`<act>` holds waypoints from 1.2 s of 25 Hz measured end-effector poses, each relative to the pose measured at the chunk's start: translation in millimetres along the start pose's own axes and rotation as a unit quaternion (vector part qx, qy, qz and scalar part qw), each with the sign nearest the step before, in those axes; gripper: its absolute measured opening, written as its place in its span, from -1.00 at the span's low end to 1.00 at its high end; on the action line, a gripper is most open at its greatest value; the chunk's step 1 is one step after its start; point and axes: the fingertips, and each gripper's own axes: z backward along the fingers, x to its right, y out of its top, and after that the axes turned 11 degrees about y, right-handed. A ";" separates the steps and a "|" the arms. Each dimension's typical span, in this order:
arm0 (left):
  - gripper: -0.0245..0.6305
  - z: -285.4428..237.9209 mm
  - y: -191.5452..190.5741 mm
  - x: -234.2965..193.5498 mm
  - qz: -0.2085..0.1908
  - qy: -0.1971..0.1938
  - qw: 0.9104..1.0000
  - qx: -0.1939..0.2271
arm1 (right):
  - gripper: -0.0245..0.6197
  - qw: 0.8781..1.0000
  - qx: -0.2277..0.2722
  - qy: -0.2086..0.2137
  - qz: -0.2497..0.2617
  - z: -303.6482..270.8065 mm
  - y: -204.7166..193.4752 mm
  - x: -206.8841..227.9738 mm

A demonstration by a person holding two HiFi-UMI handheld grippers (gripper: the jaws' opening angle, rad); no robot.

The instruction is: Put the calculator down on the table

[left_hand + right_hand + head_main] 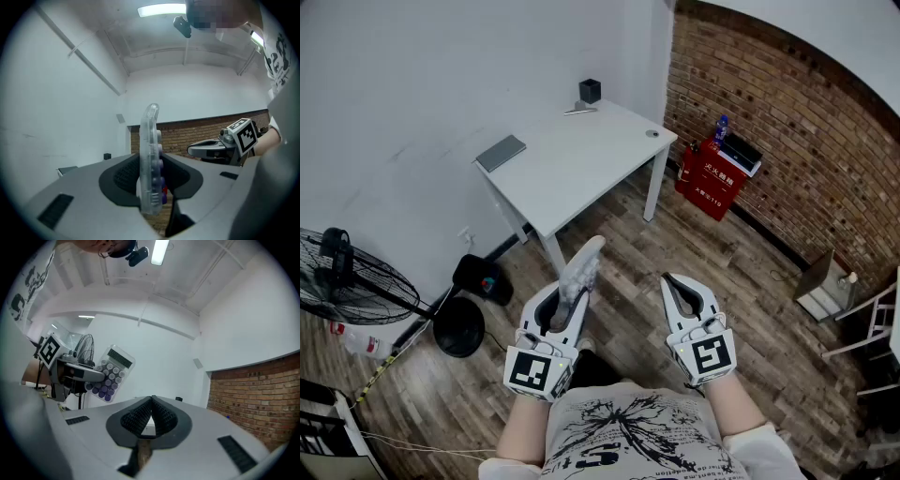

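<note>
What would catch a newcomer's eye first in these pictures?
The clear plastic calculator with purple keys stands out first, clamped on edge in the left gripper at bottom centre. Beside it, the right gripper is shut and empty. Farther off, a white rectangular table stands against the white wall, and a red box sits by the brick wall.

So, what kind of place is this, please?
Probably a sparse office or workroom, indoors: a white table, a bare brick wall and a standing fan.
</note>
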 end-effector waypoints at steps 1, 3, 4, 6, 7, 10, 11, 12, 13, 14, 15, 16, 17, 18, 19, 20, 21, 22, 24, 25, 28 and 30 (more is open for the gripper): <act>-0.50 -1.6 -0.2 2.0 0.004 0.000 1.000 0.001 | -0.89 1.000 -0.012 0.002 -0.007 2.0 -5.0 2.1; -0.50 -4.5 -0.1 5.7 0.012 0.001 1.000 0.005 | -0.89 0.999 -0.026 0.003 -0.019 5.5 -12.1 6.9; -0.50 -5.9 0.3 7.1 0.017 0.001 1.000 0.008 | -0.89 0.999 -0.028 0.002 -0.024 6.8 -14.1 9.7; -0.50 -9.5 1.2 8.6 0.024 0.003 1.000 0.014 | -0.89 0.999 -0.029 -0.001 -0.028 8.4 -17.1 16.4; -0.50 -12.1 1.8 8.9 0.026 0.004 1.000 0.016 | -0.89 0.999 -0.028 -0.002 -0.028 8.7 -18.1 20.1; -0.50 -22.3 2.4 10.3 0.031 0.005 0.999 0.020 | -0.89 0.999 -0.019 -0.007 -0.031 7.5 -18.4 32.5; -0.50 -25.8 1.8 10.9 0.032 0.005 0.999 0.019 | -0.88 0.999 -0.021 -0.007 -0.034 6.8 -20.9 36.1; -0.50 -29.4 0.8 11.2 0.032 0.005 0.999 0.018 | -0.88 0.999 -0.027 -0.007 -0.038 5.8 -24.8 39.6; -0.50 -33.1 -0.1 11.1 0.032 0.005 0.999 0.018 | -0.88 0.999 -0.031 -0.007 -0.043 3.9 -28.8 43.3; -0.50 -37.4 -0.9 10.4 0.032 0.005 0.999 0.017 | -0.88 0.998 -0.034 -0.008 -0.048 1.1 -32.4 47.2; -0.50 -42.4 -1.7 9.3 0.032 0.005 0.999 0.016 | -0.88 0.998 -0.036 -0.008 -0.051 -2.5 -35.7 51.4; -0.50 -48.2 -2.4 7.6 0.032 0.005 0.999 0.015 | -0.88 0.998 -0.039 -0.008 -0.053 -6.8 -38.9 56.0; -0.50 -54.9 -3.4 5.3 0.032 0.005 0.999 0.013 | -0.88 0.998 -0.041 -0.008 -0.056 -11.8 -42.1 61.4; -0.50 -62.7 -4.7 2.3 0.032 0.004 0.999 0.012 | -0.88 0.997 -0.043 -0.009 -0.058 -17.9 -45.6 67.8; -0.50 -71.6 -6.5 -1.2 0.031 0.004 0.999 0.011 | -0.88 0.997 -0.045 -0.011 -0.062 -25.0 -49.5 75.0; -0.50 -81.6 -8.8 -5.1 0.030 0.003 0.999 0.011 | -0.88 0.997 -0.046 -0.014 -0.067 -32.8 -53.8 83.1; -0.50 -92.8 -11.8 -8.9 0.030 0.003 1.000 0.011 | -0.88 0.996 -0.047 -0.017 -0.072 -41.1 -58.6 92.0; -0.50 -105.0 -15.2 -12.6 0.029 0.003 1.000 0.010 | -0.88 0.996 -0.049 -0.020 -0.076 -49.4 -63.6 101.3; -0.50 -132.9 -21.2 -20.1 0.032 0.003 0.999 0.009 | -0.88 0.995 -0.053 -0.020 -0.078 -66.9 -74.3 121.4; -0.50 -148.8 -23.4 -24.5 0.035 0.004 0.999 0.008 | -0.88 0.995 -0.057 -0.019 -0.079 -76.6 -79.4 132.2; -0.50 -204.6 -27.3 -45.1 0.045 0.005 0.999 0.008 | -0.88 0.995 -0.072 -0.009 -0.073 -117.2 -91.1 169.5; -0.50 -245.6 -29.9 -65.6 0.050 0.007 0.999 0.007 | -0.88 0.995 -0.080 0.001 -0.064 -153.2 -96.9 196.5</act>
